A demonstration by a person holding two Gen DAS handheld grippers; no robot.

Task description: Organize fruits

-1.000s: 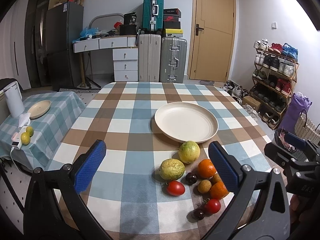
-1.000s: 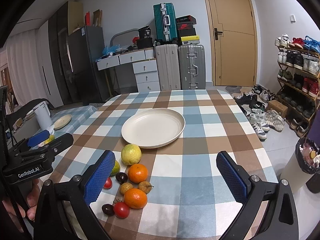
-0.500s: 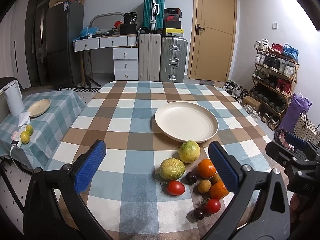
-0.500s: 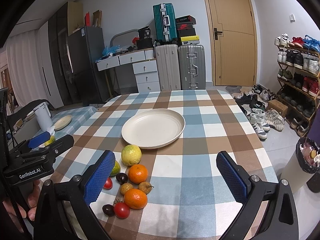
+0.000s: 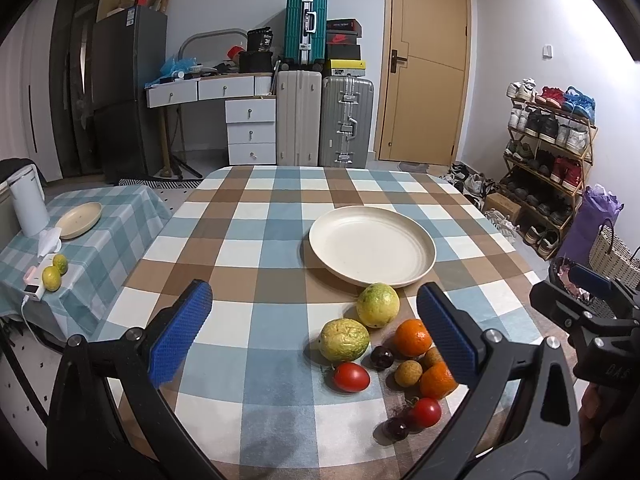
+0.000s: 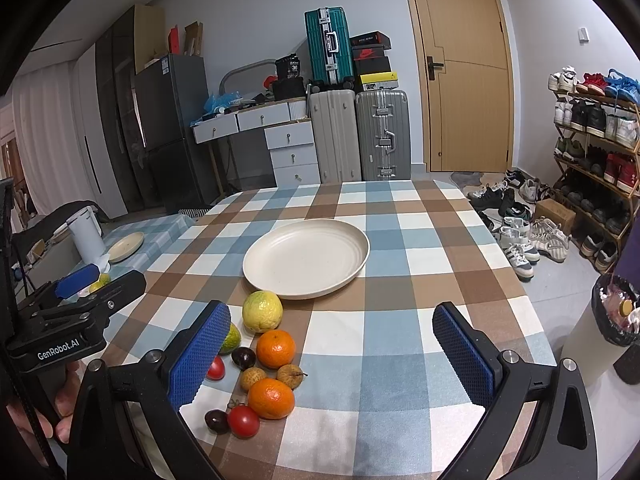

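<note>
While both your claws hang wide open and empty above checked tablecloth point(image 5: 256, 264), nothing grasped yet. Round cream plate point(image 5: 372, 246) sits bare, mid-table. Fruit cluster lies just near side of plate: yellow-green guava point(image 6: 262, 311) almost touching rim, glossy orange tangerine point(image 6: 275, 349) behind it. Cluster sits right of left gripper point(image 5: 316, 332), left of right gripper point(image 6: 332, 354). Your right looks marginally nearer; lift forward onto plate.

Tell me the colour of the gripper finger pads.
Blue, with a knurled texture; the right wrist view shows the pads best.
</note>
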